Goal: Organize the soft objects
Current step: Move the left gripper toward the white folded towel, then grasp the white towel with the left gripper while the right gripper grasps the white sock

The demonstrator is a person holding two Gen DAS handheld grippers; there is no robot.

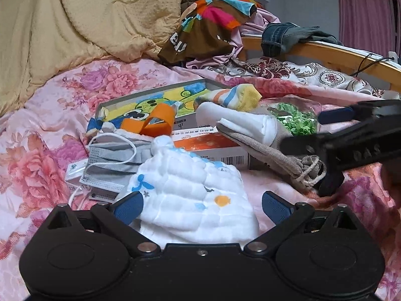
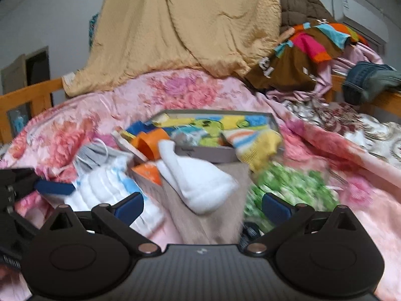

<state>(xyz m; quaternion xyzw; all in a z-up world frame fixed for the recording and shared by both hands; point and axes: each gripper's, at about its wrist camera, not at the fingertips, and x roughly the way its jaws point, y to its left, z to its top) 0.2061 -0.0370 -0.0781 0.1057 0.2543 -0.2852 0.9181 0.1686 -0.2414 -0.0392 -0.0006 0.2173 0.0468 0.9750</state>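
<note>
My left tongs (image 1: 201, 207) are spread wide, low centre of the left wrist view, blue pads on either side of a white muslin cloth (image 1: 190, 195) with small blue and orange prints. The cloth sits between the pads; whether the pads touch it I cannot tell. My right tongs (image 2: 201, 207) are also spread wide, bottom centre of the right wrist view, straddling a beige drawstring pouch (image 2: 208, 215) with a white sock (image 2: 198, 185) lying on top. Nothing is pinched there; that frame is blurred. In the left view the right tongs come in from the right edge, beside the pouch's cord end.

The surface is a bed with a pink floral bedspread (image 1: 50, 150). Mid-frame clutter: a grey face mask (image 1: 110, 155) with white ear loops left of the muslin cloth, an orange strap (image 1: 155, 123), a striped sock (image 1: 235, 97) with a yellow toe, a flat box (image 1: 150, 100) with a cartoon lid, a clear bag of green bits (image 1: 295, 120) at right.

Upper left, a tan quilt (image 1: 87, 20) is heaped up. Top centre, a brown multicolour garment (image 1: 208, 27). Upper right, jeans (image 1: 280, 37) hang over a wooden bed rail (image 1: 338, 55), with a pink curtain (image 1: 363, 12) behind.
</note>
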